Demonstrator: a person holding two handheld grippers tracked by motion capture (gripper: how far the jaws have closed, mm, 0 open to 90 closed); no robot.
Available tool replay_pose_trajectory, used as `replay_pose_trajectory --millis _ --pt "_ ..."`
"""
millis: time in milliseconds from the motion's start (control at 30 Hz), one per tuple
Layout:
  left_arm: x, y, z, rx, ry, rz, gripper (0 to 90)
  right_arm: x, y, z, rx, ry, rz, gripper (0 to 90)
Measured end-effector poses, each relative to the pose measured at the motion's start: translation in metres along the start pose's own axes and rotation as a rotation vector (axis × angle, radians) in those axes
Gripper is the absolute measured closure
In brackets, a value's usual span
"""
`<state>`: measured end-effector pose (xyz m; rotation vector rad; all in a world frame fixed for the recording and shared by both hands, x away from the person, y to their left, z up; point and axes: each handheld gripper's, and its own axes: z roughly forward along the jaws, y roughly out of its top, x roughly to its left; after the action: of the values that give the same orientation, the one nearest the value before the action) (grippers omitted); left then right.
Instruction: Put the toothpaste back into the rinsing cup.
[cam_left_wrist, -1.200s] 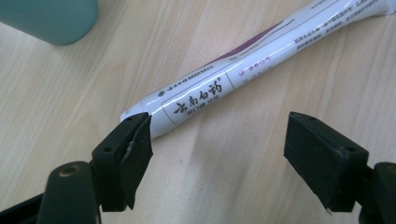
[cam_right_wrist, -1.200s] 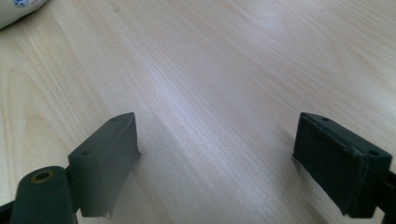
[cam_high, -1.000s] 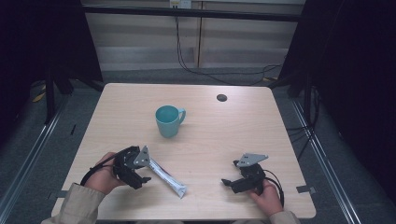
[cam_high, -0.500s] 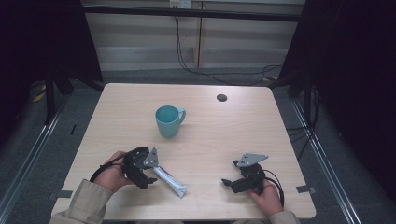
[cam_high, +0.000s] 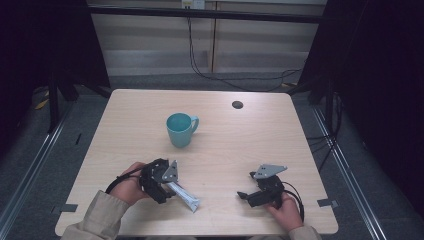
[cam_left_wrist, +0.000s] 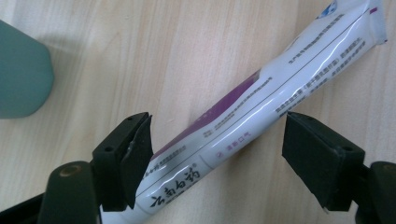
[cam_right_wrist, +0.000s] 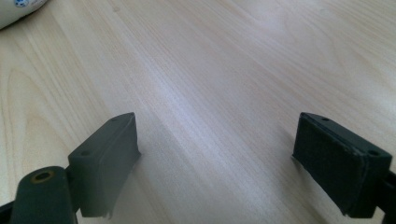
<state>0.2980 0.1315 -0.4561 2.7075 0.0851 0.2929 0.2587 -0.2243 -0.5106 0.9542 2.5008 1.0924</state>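
Note:
A white toothpaste tube (cam_high: 185, 197) with a purple stripe and printed text lies flat on the wooden table (cam_high: 280, 135) near its front edge. My left gripper (cam_high: 167, 189) hangs low over its near end, open. In the left gripper view the tube (cam_left_wrist: 261, 102) runs slantwise between the jaws; the left pad (cam_left_wrist: 137, 154) is against it and the right pad (cam_left_wrist: 313, 154) stands a little apart. My right gripper (cam_high: 245, 195) rests open at the front right, and in its own view the gripper (cam_right_wrist: 215, 140) has bare wood between its pads.
A teal mug (cam_high: 180, 129) stands upright mid-table, behind the left hand; the mug's side (cam_left_wrist: 21, 74) edges into the left gripper view. A small dark round hole (cam_high: 237, 104) sits at the back right. A white tube end (cam_right_wrist: 18, 7) shows in the right gripper view's corner.
My left hand has slid to the right and slightly lower, bringing its jaws over the tube. The right hand, the mug and the tube have kept still.

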Motion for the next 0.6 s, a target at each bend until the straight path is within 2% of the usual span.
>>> replay_pose_trajectory --millis 100,167,267,333,500,600 --pt "0.0 0.0 0.003 0.01 -0.011 0.012 24.8 0.0 0.0 0.0 0.0 0.0 0.0 13.0" --pt "-0.001 -0.001 0.005 0.007 -0.017 -0.004 25.6 0.0 0.0 0.0 0.0 0.0 0.0 13.0" --pt "-0.001 0.0 0.007 0.005 -0.023 -0.003 26.5 0.0 0.0 0.0 0.0 0.0 0.0 13.0" --pt "-0.002 0.002 0.008 0.008 -0.027 0.013 27.8 0.0 0.0 0.0 0.0 0.0 0.0 13.0" --pt "-0.003 0.004 0.013 0.007 -0.037 0.018 29.7 0.0 0.0 0.0 0.0 0.0 0.0 13.0" --pt "-0.003 0.004 0.015 0.006 -0.046 0.006 30.9 0.0 0.0 0.0 0.0 0.0 0.0 13.0"
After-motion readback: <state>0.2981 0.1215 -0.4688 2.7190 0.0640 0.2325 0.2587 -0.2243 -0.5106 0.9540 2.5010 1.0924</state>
